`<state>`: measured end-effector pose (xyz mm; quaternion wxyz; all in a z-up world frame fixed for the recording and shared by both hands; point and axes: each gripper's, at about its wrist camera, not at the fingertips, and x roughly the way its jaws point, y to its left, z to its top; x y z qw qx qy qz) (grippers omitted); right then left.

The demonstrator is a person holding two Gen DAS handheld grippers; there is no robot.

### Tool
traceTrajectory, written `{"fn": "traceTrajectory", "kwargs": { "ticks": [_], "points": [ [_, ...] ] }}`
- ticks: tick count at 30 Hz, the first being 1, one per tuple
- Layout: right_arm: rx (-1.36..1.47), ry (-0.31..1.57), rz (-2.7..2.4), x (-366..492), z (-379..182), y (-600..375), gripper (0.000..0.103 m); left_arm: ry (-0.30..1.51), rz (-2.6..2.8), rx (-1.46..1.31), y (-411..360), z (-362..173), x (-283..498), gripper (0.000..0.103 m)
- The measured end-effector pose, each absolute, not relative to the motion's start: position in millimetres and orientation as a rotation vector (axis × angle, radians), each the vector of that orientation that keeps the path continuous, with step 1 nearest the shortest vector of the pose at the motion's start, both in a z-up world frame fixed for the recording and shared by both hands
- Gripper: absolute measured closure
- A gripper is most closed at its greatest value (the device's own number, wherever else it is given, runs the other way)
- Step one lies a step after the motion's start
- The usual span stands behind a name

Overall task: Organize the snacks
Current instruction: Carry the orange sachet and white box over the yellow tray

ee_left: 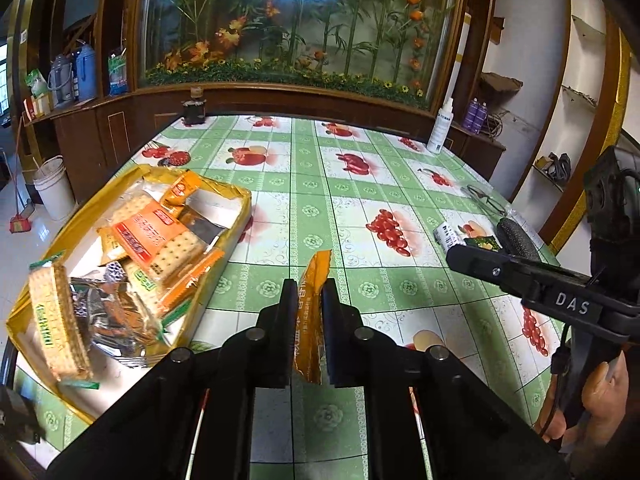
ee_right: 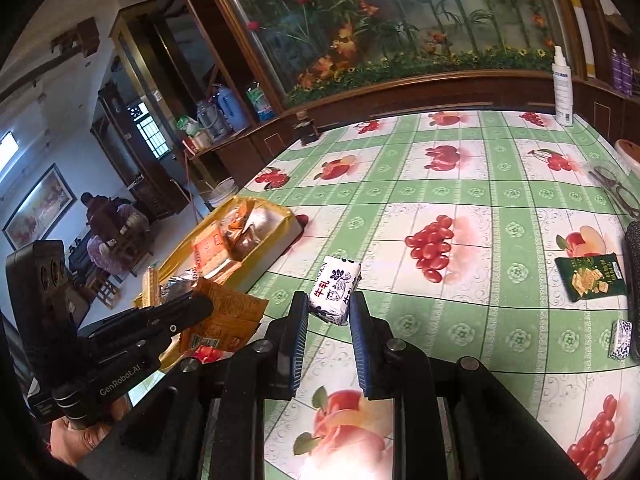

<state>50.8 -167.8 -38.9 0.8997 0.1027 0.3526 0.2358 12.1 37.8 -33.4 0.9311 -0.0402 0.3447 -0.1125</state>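
My left gripper (ee_left: 308,286) is shut on an orange snack packet (ee_left: 318,268), which stands on edge between the pads above the green fruit-print tablecloth (ee_left: 360,208). To its left sits a yellow box (ee_left: 236,196) filled with cracker packs and foil snacks. My right gripper (ee_right: 328,298) is shut on a small white candy packet (ee_right: 334,286) with red and blue print, held above the cloth. The right wrist view also shows the left gripper (ee_right: 200,304) with its orange packet (ee_right: 224,316) beside the yellow box (ee_right: 294,226).
A green cracker packet (ee_right: 590,280) and a small white packet (ee_right: 621,340) lie at the table's right, by a black mesh object (ee_right: 632,272) and spectacles (ee_right: 618,192). A white spray bottle (ee_right: 563,88) and a dark jar (ee_left: 194,110) stand at the far edge. People sit far left (ee_right: 108,232).
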Motion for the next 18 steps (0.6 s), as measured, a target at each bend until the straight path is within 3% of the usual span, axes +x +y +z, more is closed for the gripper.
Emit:
{"fn": "traceTrajectory", "kwargs": {
  "ticks": [18],
  "points": [
    [0.144,0.715,0.616,50.8,-22.4,-104.5,0.082,0.591,-0.113,-0.138,101.4,3.5,-5.9,0.093]
  ]
}}
